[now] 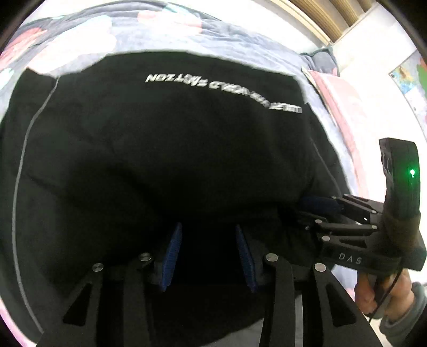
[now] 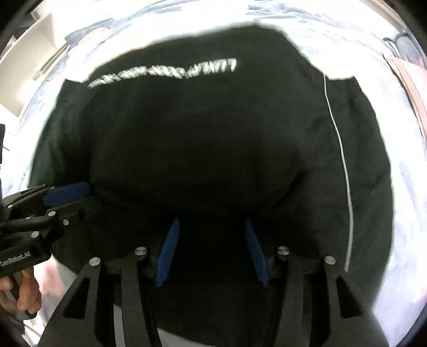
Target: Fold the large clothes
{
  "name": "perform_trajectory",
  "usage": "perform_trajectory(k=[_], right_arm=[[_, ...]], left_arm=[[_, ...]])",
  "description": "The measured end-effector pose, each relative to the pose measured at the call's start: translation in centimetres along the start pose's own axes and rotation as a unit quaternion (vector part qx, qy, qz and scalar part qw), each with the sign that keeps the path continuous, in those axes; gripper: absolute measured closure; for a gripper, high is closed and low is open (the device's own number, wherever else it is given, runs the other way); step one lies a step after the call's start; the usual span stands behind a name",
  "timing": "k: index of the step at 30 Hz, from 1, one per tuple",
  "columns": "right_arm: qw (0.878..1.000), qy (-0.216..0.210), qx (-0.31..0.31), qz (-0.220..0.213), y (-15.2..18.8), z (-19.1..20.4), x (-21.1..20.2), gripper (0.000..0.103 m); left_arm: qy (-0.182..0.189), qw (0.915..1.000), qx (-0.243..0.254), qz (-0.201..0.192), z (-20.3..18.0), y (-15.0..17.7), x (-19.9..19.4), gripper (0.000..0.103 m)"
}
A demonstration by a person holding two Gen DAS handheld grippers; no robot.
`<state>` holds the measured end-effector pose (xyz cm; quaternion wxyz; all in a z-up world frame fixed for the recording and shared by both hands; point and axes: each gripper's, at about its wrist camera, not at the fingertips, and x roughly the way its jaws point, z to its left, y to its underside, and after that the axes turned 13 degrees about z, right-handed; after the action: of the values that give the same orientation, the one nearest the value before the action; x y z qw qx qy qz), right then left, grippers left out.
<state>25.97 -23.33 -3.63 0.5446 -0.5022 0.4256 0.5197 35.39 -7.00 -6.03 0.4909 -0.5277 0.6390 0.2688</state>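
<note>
A large black garment (image 1: 165, 149) with white upside-down lettering (image 1: 221, 90) and a thin white side stripe lies spread on the bed; it also fills the right wrist view (image 2: 202, 138). My left gripper (image 1: 208, 229) hovers low over its near folded edge, blue pads (image 1: 173, 253) apart, nothing between them. My right gripper (image 2: 210, 224) is also open over the near edge, blue pads (image 2: 256, 253) apart. Each gripper shows in the other's view: the right one (image 1: 320, 205) at the garment's right edge, the left one (image 2: 66, 194) at its left edge.
The bed has a floral quilt (image 1: 88, 34) around the garment. A pink pillow (image 1: 344, 106) lies at the right, with a wall map (image 1: 411, 80) beyond. Wooden slats (image 1: 333, 18) stand at the far end. Pale shelving (image 2: 29, 50) is at far left.
</note>
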Motion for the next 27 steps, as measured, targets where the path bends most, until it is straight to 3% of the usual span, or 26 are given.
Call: perform_trajectory(k=[2,5,8,10,14,19,22,24,27], right_arm=[[0.999,-0.018,-0.009,-0.040,-0.9,0.0,-2.8,0.048],[0.997,-0.015,-0.010,-0.070,-3.7,0.0,-4.4,0.046],[0.999,-0.011,0.003,-0.049,-7.5,-0.9,-1.6,0.046],[0.999,-0.028,0.018,-0.003,-9.1,-1.8,1.9,0.045],[1.000,-0.017,0.016,-0.005,-9.6,-1.9,2.8,0.045],[0.999,-0.032,0.004,-0.035,-6.8,-2.0,-0.7,0.045],[0.997,-0.039,-0.026,-0.062,-2.7,-1.4,-3.9,0.042],[0.997,-0.035,-0.031,-0.061,0.1,-1.1,-4.6,0.035],[0.999,-0.039,-0.022,-0.029,2.5,-1.0,-2.9,0.034]], left_arm=[[0.009,0.9999,-0.003,-0.013,-0.3,-0.4,-2.2,0.060],[-0.010,0.9984,-0.015,-0.053,-0.3,-2.8,-4.7,0.059],[-0.021,0.9969,-0.060,-0.046,2.2,-5.7,-3.5,0.059],[-0.013,0.9961,-0.087,-0.009,4.3,-6.9,-1.1,0.060],[0.021,0.9918,-0.126,-0.002,6.7,-7.6,0.6,0.060],[0.037,0.9944,-0.095,-0.027,4.4,-4.2,-1.8,0.060],[0.038,0.9957,-0.071,-0.046,3.6,-0.8,-4.8,0.059],[0.031,0.9965,-0.058,-0.051,3.3,1.6,-5.9,0.057],[0.022,0.9975,-0.061,-0.029,3.8,5.0,-5.1,0.048]])
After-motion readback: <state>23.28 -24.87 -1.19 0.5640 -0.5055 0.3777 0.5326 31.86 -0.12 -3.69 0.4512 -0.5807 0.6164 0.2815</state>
